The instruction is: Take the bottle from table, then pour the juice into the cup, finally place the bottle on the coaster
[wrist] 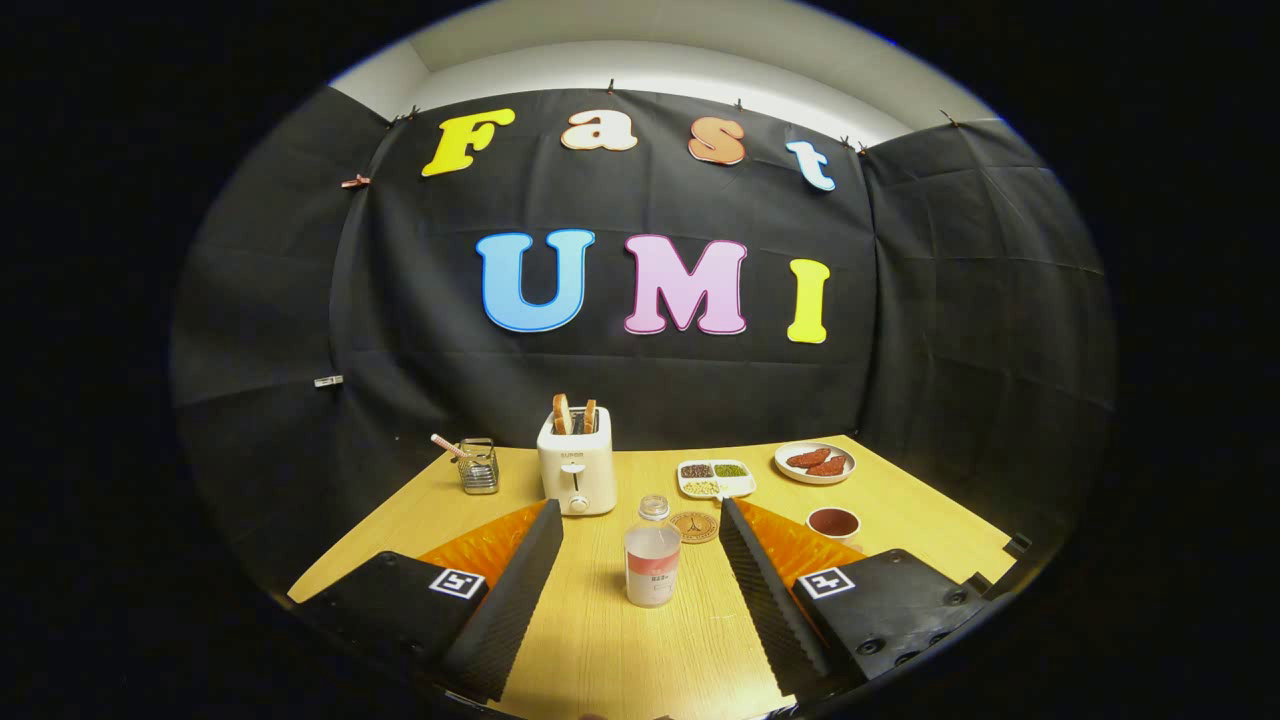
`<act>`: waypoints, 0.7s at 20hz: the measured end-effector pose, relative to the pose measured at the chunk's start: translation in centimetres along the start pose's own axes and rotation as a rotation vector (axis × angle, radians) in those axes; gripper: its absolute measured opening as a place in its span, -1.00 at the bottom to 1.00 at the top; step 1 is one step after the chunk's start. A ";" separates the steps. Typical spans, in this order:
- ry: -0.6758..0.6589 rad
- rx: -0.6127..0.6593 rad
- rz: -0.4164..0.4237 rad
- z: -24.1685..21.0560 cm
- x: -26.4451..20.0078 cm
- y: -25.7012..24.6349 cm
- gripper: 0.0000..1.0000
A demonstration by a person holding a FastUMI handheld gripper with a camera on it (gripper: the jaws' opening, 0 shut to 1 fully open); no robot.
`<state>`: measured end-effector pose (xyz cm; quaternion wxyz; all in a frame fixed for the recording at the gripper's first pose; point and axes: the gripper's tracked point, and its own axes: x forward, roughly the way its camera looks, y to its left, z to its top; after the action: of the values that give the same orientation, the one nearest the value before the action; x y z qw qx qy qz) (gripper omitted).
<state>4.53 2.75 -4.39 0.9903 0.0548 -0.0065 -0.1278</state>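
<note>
A small clear bottle (652, 558) with pale liquid and a pink-banded label stands upright on the wooden table (620, 650). It sits between my two fingers, a little ahead of their tips, touching neither. My gripper (640, 515) is open wide. Just behind the bottle lies a round brown coaster (693, 526). A small cup (833, 522) with a dark inside stands to the right, beyond the right finger.
A white toaster (575, 465) with two bread slices stands behind the left finger. Farther back are a wire holder (479, 466) with a striped stick, a white divided dish (716, 478) of grains, and a plate (814, 463) with reddish pieces.
</note>
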 end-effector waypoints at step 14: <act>0.008 -0.023 -0.029 -6.6 7.8 0.3 0.95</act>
<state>12.30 1.81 -10.88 0.9889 0.0441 -0.0005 -0.1419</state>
